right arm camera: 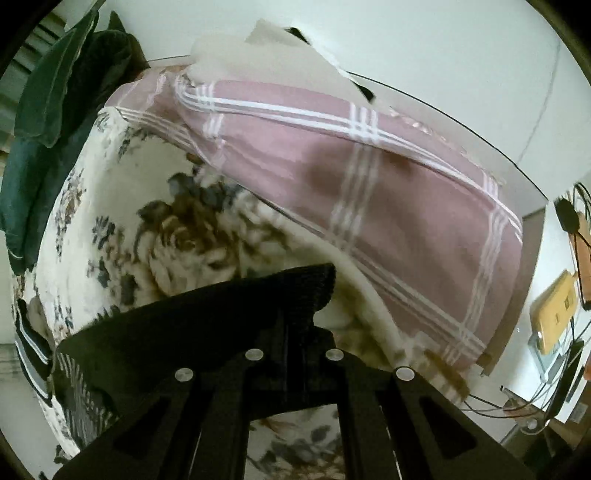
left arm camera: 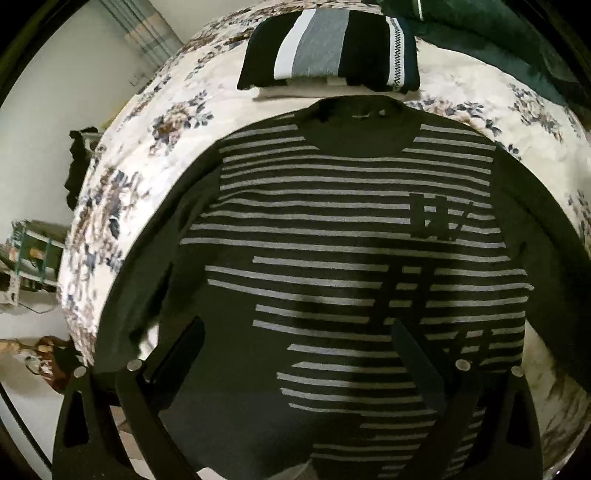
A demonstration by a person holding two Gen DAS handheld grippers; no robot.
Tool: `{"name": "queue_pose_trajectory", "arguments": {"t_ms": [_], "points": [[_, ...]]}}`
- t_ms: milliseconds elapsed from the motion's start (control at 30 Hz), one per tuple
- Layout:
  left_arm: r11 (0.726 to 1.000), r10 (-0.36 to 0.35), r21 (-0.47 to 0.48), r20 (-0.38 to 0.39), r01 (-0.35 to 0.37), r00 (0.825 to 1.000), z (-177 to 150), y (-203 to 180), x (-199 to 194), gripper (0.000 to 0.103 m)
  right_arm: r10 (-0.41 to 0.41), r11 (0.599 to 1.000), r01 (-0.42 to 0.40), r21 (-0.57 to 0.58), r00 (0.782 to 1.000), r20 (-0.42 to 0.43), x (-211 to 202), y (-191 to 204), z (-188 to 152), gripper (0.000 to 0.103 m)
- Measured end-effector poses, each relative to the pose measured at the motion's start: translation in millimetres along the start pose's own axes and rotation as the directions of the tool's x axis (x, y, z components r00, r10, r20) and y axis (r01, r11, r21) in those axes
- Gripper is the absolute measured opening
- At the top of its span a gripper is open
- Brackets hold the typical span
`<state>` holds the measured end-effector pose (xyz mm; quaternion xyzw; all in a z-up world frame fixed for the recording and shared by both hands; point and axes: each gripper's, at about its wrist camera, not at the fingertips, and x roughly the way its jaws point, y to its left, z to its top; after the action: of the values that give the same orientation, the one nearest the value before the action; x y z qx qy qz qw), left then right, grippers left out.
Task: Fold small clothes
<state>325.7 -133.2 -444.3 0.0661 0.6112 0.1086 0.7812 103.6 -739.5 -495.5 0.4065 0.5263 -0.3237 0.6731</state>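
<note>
A dark sweater with grey stripes (left arm camera: 332,229) lies flat, collar away from me, on a floral bed cover (left arm camera: 122,192). My left gripper (left arm camera: 299,332) hovers open over its lower half, fingers wide apart, holding nothing. My right gripper (right arm camera: 295,314) is shut on the sweater's dark ribbed sleeve cuff (right arm camera: 306,284) and holds it lifted above the floral cover (right arm camera: 122,236).
A folded black, white and grey garment (left arm camera: 328,48) lies beyond the collar. Dark green clothes (left arm camera: 498,33) lie at the far right, also showing in the right wrist view (right arm camera: 44,122). A pink checked pillow (right arm camera: 369,177) lies ahead of the right gripper. Cables and boxes (right arm camera: 554,314) sit at the right.
</note>
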Motion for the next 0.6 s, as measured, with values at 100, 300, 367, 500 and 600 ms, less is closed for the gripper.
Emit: {"name": "queue_pose_trajectory", "arguments": {"t_ms": [100, 300, 367, 500, 600], "points": [[1.0, -0.023, -0.021, -0.004, 0.023, 1.0, -6.3, 13.7, 13.9, 0.103, 0.018, 1.0, -0.018, -0.003, 1.0, 0.015, -30.7, 33.2, -2.1, 0.004], [0.996, -0.058, -0.075, -0.037, 0.055, 0.998, -19.1, 59.3, 45.2, 0.103, -0.08, 0.994, 0.086, -0.066, 0.993, 0.088, -69.3, 82.8, 2.4, 0.004], [0.994, -0.077, -0.086, -0.025, 0.074, 0.997, -20.4, 71.3, 51.3, 0.103, -0.115, 0.988, 0.128, -0.084, 0.983, 0.142, -80.1, 93.8, 25.2, 0.004], [0.986, -0.116, -0.118, 0.0, 0.116, 0.993, -19.8, 81.5, 60.4, 0.103, -0.104, 0.99, 0.126, -0.065, 0.958, 0.267, -113.7, 110.2, 61.6, 0.004], [0.979, -0.153, -0.137, -0.005, 0.151, 0.988, -19.1, 76.8, 69.7, 0.103, -0.158, 0.98, 0.184, -0.07, 0.946, 0.284, -106.1, 122.7, 71.0, 0.004]]}}
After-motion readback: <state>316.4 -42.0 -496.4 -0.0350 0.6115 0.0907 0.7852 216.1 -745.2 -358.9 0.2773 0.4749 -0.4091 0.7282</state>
